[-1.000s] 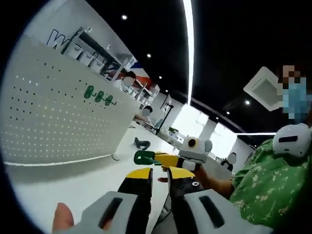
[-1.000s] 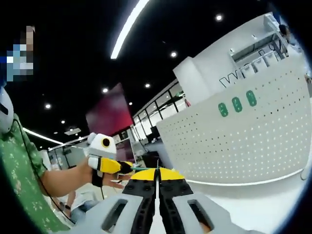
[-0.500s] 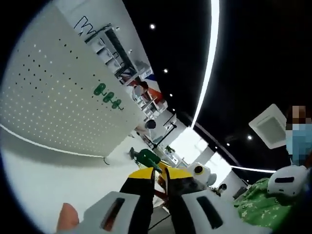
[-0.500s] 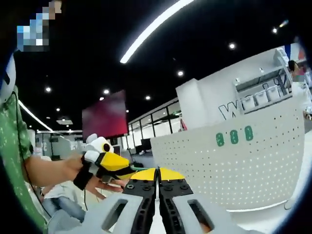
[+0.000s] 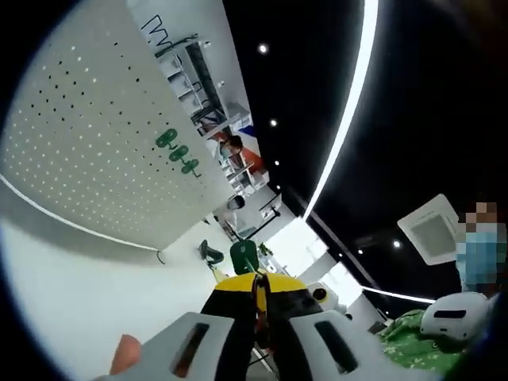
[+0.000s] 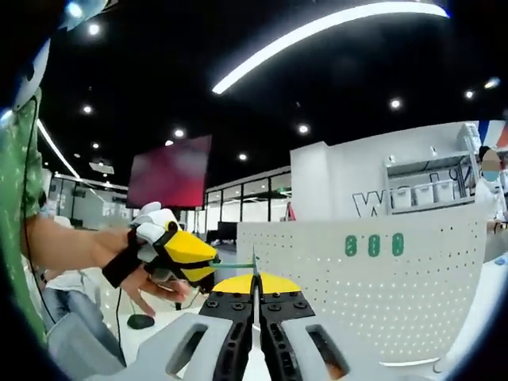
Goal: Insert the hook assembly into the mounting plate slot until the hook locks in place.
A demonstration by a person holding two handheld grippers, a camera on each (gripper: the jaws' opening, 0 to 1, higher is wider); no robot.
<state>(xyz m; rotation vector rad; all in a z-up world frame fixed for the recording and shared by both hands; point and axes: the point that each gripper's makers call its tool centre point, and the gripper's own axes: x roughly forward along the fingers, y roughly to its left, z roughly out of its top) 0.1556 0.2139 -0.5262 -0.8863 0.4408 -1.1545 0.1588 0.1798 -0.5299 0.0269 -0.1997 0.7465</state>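
The white perforated mounting plate [image 5: 87, 151] stands upright on the table, with three green hooks [image 5: 178, 153] in a row on its face. In the left gripper view, my left gripper [image 5: 255, 283] is shut on a green hook assembly [image 5: 244, 255], whose flat green part rises just past the yellow tips. In the right gripper view, my right gripper [image 6: 255, 283] is shut on the thin green stem of the hook assembly [image 6: 235, 265]. The stem runs left to the left gripper [image 6: 184, 252], held in a hand. The mounting plate [image 6: 397, 302] and its green hooks [image 6: 371, 245] lie to the right, well apart from the grippers.
A small dark object [image 5: 210, 252] lies on the white table [image 5: 71, 294] past the plate's end, and also appears as the dark object [image 6: 141, 321] below the hand. A person in a green shirt [image 5: 405, 349] is at the right. Office shelving stands behind the plate.
The left jaws have shut on the green hook assembly that the right gripper held out. Both views have tilted upward and rolled; the plate now sits further to the side.
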